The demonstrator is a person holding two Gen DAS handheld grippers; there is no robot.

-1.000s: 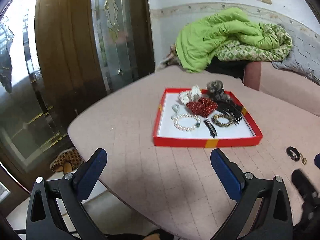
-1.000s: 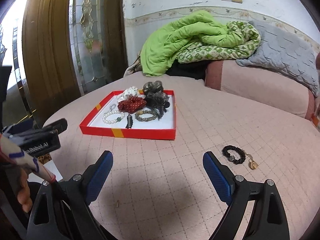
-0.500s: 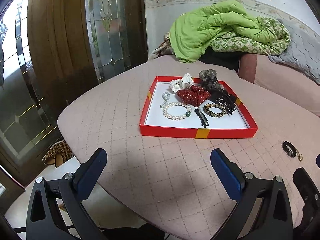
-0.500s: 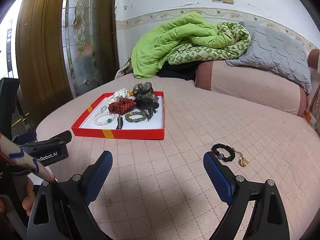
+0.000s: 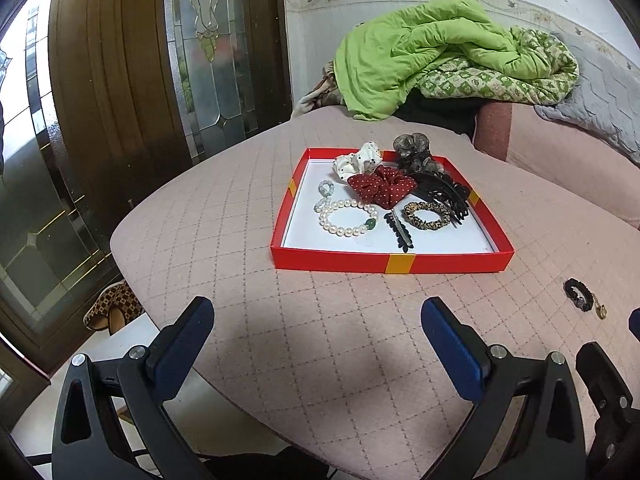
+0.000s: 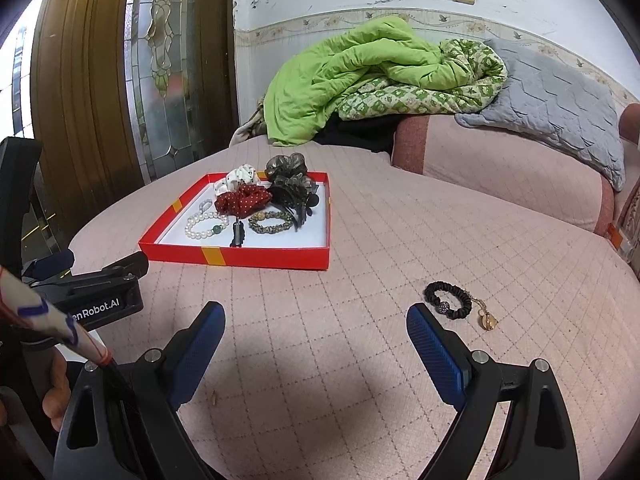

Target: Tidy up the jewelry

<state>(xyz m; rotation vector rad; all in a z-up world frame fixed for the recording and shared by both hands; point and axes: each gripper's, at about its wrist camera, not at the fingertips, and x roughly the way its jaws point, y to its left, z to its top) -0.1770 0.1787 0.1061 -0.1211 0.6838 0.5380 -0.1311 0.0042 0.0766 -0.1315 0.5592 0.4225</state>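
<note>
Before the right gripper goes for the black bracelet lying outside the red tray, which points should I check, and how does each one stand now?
1. Right gripper open and empty: ok.
2. Black bracelet in plain view on the bed cover, nothing on top: ok.
3. Small gold charm beside it; attached or loose: cannot tell.
4. Red tray has bare white floor at its front right for the bracelet: ok.
5. Left gripper open, away from the bracelet: ok.
</note>
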